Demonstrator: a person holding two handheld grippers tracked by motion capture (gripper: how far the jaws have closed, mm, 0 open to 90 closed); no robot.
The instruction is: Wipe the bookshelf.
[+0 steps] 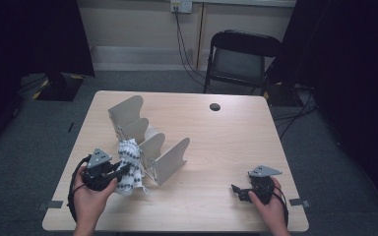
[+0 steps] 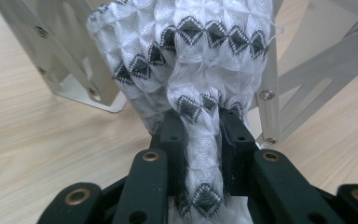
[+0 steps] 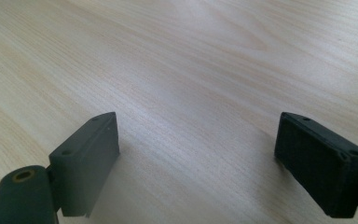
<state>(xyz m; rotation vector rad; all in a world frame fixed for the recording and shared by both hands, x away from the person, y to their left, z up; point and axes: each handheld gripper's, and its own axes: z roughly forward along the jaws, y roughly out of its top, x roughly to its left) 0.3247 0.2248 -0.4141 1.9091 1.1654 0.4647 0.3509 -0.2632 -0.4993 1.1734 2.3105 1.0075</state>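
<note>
A white knitted cloth (image 1: pixel 129 167) with black diamond patterns hangs bunched against the front of a grey metal divider rack (image 1: pixel 170 160) at the table's left centre. My left gripper (image 1: pixel 122 171) is shut on a fold of that cloth (image 2: pixel 200 70); in the left gripper view the fabric is squeezed between the two black pads (image 2: pixel 172 133) and bulges out above them. My right gripper (image 1: pixel 236 191) rests low at the front right of the table, pointing left. Its jaws stand wide apart over bare wood, with nothing between the fingers (image 3: pixel 91 154).
The rack's slanted metal plates and riveted struts (image 2: pixel 270 100) stand directly behind the cloth. A round cable hole (image 1: pixel 215 106) sits near the table's far edge. A black folding chair (image 1: pixel 241 59) stands beyond the table. Bare wood (image 1: pixel 226 142) lies between the two hands.
</note>
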